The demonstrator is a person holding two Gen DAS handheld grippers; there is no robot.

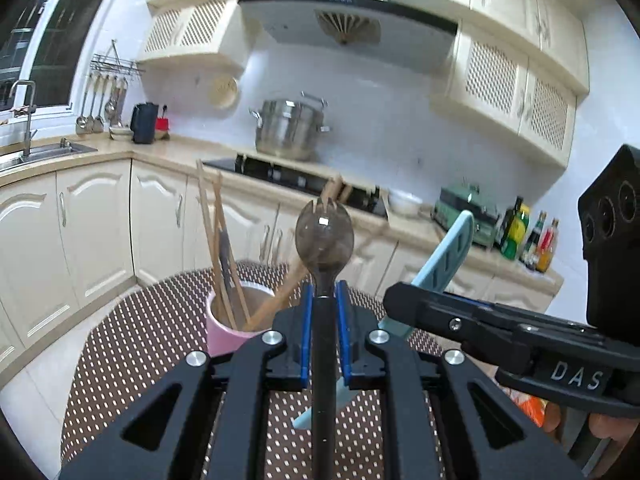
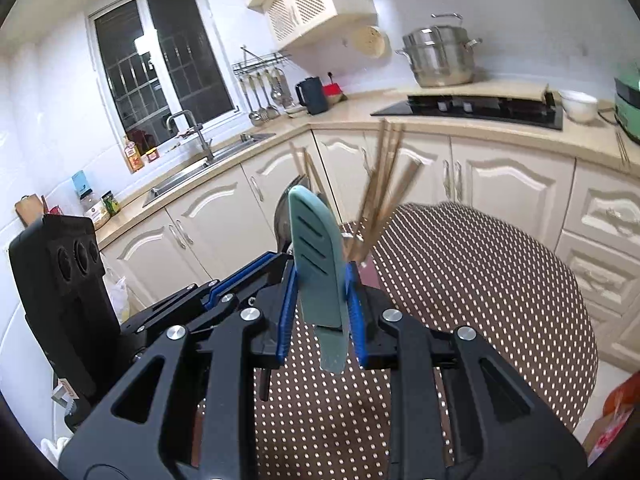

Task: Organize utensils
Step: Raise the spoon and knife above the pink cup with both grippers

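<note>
In the left wrist view my left gripper [image 1: 324, 296] is shut on the black handle of a dark see-through spork [image 1: 324, 236], whose head stands up above the pads. Just beyond, at lower left, a pink cup [image 1: 228, 334] holds several wooden chopsticks [image 1: 218, 240]. My right gripper [image 1: 400, 300] reaches in from the right, shut on a teal sheathed knife [image 1: 444, 256]. In the right wrist view the knife [image 2: 318, 256] stands upright between the blue pads of my right gripper [image 2: 322, 276]. Behind it are the spork head [image 2: 285, 216] and the left gripper [image 2: 276, 260]. The chopsticks [image 2: 380, 192] are blurred, and the knife hides the cup.
A round table with a brown polka-dot cloth [image 2: 480, 280] lies below both grippers. An orange packet [image 2: 616, 408] sits at its right edge. Cream cabinets, a black hob [image 2: 472, 108], a steel pot [image 2: 438, 60] and a sink [image 2: 188, 178] run along the far counter.
</note>
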